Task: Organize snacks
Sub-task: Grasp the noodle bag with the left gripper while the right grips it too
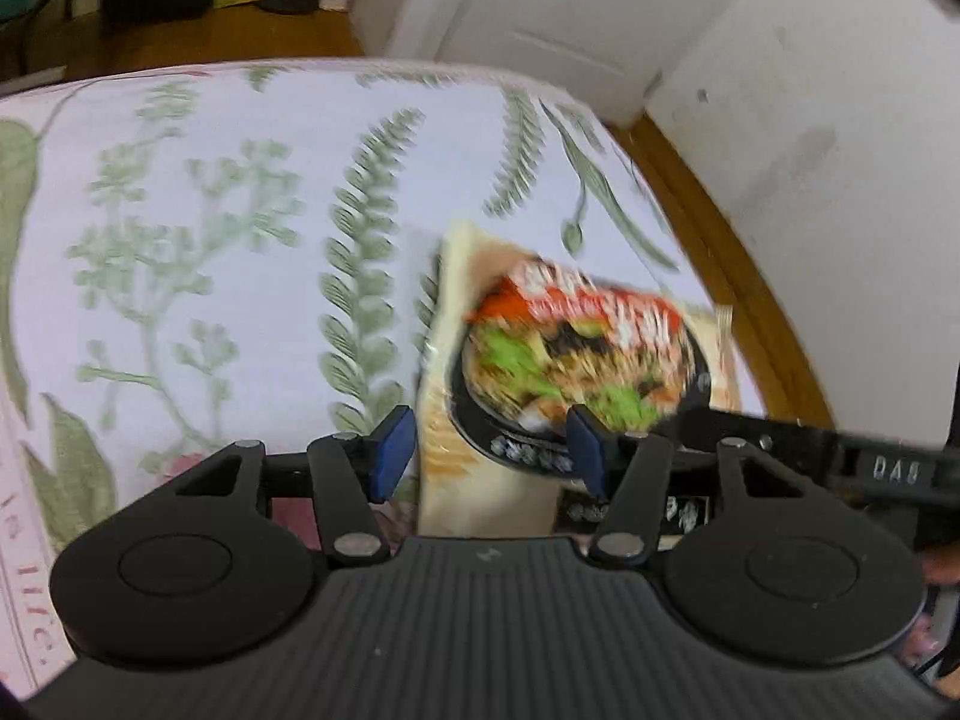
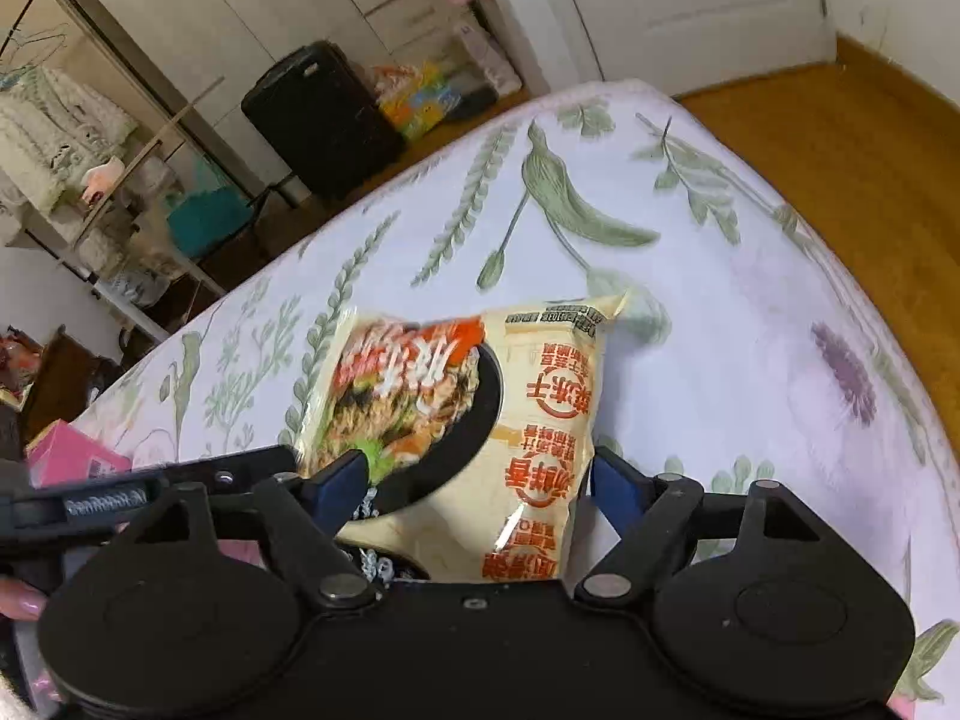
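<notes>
Right wrist view: noodle packet (image 2: pixel 480 420) lies between the open fingers (image 2: pixel 618 489).

Glossy plastic noodle packet (image 2: pixel 480 420) on matt printed cloth bedsheet (image 2: pixel 750 312).

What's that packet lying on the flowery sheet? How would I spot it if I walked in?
Look at the bed with the white sheet printed with green leaves, and go to its corner nearest the white door. There lies a cream noodle packet, partly between the pads of the right claw. Its photo of a black bowl of noodles and its red lettering set it apart from the pink box.
</notes>
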`<move>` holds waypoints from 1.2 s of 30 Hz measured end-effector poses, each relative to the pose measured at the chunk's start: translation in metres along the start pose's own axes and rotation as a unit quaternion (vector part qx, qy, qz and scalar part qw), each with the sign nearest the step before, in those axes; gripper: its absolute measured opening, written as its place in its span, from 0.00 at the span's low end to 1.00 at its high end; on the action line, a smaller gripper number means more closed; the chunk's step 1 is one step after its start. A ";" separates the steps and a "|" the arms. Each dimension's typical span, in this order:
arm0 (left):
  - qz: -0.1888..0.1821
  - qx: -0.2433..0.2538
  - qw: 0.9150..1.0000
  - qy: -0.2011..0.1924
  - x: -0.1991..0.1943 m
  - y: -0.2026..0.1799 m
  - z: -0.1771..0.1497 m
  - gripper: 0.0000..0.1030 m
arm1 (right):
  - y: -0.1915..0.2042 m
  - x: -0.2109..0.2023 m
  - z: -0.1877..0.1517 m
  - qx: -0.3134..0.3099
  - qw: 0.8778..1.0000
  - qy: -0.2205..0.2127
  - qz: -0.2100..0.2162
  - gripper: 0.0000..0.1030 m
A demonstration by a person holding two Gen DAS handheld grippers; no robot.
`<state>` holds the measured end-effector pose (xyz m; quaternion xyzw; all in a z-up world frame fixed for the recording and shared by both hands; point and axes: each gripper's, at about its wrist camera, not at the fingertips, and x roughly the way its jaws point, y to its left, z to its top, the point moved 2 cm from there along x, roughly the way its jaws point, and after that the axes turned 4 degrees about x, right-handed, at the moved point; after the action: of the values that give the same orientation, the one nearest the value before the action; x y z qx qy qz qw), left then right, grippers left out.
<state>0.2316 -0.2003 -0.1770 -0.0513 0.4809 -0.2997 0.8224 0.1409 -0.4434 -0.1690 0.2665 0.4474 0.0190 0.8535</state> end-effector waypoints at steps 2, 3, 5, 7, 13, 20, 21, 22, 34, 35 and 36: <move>0.002 -0.004 1.000 -0.003 0.008 -0.002 -0.002 0.64 | -0.003 0.003 -0.001 0.004 1.000 0.015 0.004 0.73; -0.005 -0.016 1.000 0.001 0.012 -0.001 -0.001 0.66 | -0.004 0.004 -0.001 0.007 1.000 0.017 0.006 0.72; -0.033 -0.055 0.998 0.013 0.016 0.006 0.000 0.67 | -0.007 0.005 0.001 0.015 1.000 0.020 0.013 0.72; -0.056 -0.074 0.996 0.021 0.019 0.010 0.000 0.66 | -0.009 0.007 0.002 0.022 0.999 0.017 0.016 0.69; -0.059 -0.029 0.998 0.020 0.010 -0.008 -0.006 0.59 | 0.000 0.002 0.002 0.007 0.999 0.034 0.016 0.49; -0.014 0.028 0.999 0.036 -0.027 -0.015 -0.028 0.59 | 0.035 -0.004 -0.016 -0.039 0.997 0.070 0.001 0.49; -0.014 0.025 0.999 0.039 -0.034 -0.012 -0.031 0.59 | 0.041 -0.006 -0.020 -0.046 0.996 0.074 0.001 0.49; -0.012 0.025 0.999 0.038 -0.042 -0.010 -0.034 0.59 | 0.047 -0.008 -0.023 -0.051 0.996 0.078 0.003 0.49; 0.023 0.023 0.999 0.014 -0.151 0.019 -0.059 0.59 | 0.126 -0.033 -0.055 -0.100 0.987 0.110 0.060 0.53; 0.021 0.021 1.000 0.010 -0.165 0.023 -0.062 0.59 | 0.132 -0.037 -0.056 -0.103 0.987 0.109 0.065 0.53; 0.021 0.021 1.000 0.003 -0.175 0.026 -0.063 0.59 | 0.140 -0.040 -0.057 -0.109 0.986 0.107 0.073 0.54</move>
<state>0.1287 -0.0710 -0.0875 -0.0226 0.4782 -0.2924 0.8278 0.1016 -0.3095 -0.0987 0.2003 0.5109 0.1585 0.8208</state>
